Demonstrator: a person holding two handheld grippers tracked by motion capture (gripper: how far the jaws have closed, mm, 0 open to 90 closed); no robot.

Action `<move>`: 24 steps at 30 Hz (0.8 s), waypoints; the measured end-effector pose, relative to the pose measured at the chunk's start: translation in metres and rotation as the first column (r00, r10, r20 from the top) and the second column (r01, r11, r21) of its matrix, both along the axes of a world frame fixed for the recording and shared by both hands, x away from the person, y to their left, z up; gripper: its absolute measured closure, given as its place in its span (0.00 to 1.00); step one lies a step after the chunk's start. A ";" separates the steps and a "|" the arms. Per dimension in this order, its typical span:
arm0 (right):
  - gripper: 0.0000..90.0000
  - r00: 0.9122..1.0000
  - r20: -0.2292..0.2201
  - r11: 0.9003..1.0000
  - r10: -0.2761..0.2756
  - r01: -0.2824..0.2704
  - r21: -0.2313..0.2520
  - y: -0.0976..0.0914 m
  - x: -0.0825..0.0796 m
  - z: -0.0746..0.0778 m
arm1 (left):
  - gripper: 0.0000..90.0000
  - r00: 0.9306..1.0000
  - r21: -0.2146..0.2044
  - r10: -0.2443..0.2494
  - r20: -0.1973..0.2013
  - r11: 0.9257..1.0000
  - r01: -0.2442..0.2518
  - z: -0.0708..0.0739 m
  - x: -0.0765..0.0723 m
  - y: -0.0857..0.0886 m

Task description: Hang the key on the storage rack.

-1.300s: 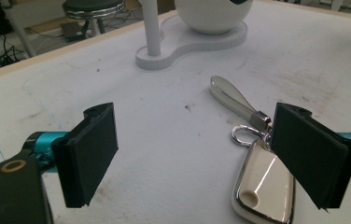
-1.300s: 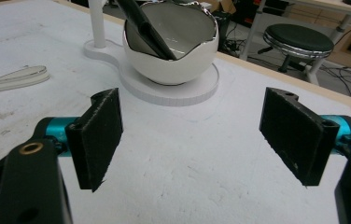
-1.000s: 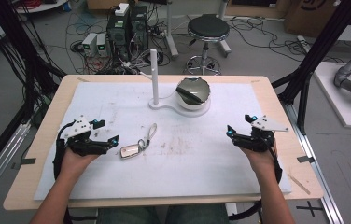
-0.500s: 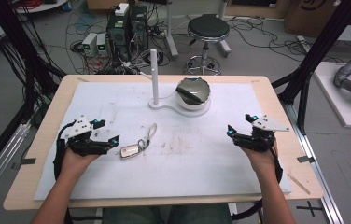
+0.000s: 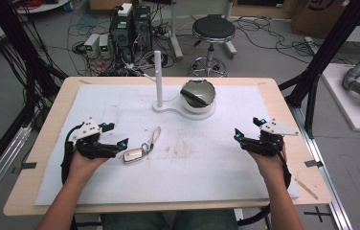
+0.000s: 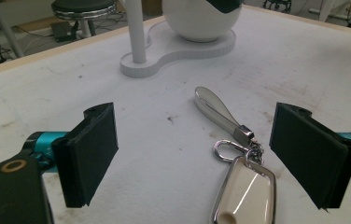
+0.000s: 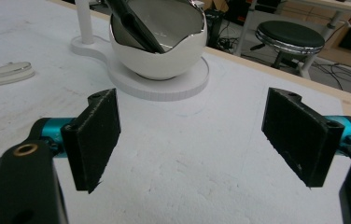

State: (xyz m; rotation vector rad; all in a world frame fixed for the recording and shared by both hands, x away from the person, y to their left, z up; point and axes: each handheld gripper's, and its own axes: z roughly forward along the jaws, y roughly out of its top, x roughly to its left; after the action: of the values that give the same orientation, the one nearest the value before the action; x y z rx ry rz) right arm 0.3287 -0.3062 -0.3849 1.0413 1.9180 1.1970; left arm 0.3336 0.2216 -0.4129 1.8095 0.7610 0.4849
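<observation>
A cream key fob (image 5: 133, 155) with a chrome rim lies flat on the white mat, its ring and grey strap loop (image 5: 155, 134) trailing toward the stand. My left gripper (image 5: 116, 134) rests just left of the fob, open. In the left gripper view the fob (image 6: 243, 193) lies near the right jaw of that gripper (image 6: 197, 154), apart from both pads, and the strap (image 6: 215, 107) runs ahead. My right gripper (image 5: 248, 128) sits at the mat's right side, open with nothing between its jaws (image 7: 192, 135). It faces the white egg-shaped bowl (image 7: 157, 51).
A white stand at the back middle carries a thin upright post (image 5: 158, 79) and the bowl (image 5: 197, 96), which holds a dark object. The white mat (image 5: 202, 158) covers most of the wooden table (image 5: 39, 143). A stool (image 5: 213, 29), cables and computers stand beyond the far edge.
</observation>
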 end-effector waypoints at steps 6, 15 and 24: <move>0.22 1.000 0.003 1.000 0.003 -0.003 -0.002 -0.001 0.001 0.000 | 0.17 0.999 0.020 -0.008 -0.032 1.000 0.009 -0.002 0.004 -0.023; 0.22 1.000 0.003 1.000 0.003 -0.003 -0.005 -0.001 0.003 0.001 | 0.17 0.995 0.052 -0.027 -0.095 0.998 0.032 -0.012 0.015 -0.064; 0.22 1.000 -0.001 1.000 -0.004 0.004 -0.008 -0.002 0.003 -0.001 | 0.26 0.983 0.158 -0.004 -0.186 0.987 0.034 -0.029 0.025 -0.091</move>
State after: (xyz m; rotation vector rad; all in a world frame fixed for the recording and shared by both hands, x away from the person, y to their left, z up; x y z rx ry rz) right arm 0.3315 -0.3081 -0.3857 1.0420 1.9191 1.1859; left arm 0.3582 0.1303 -0.4417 2.0309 0.8510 0.3771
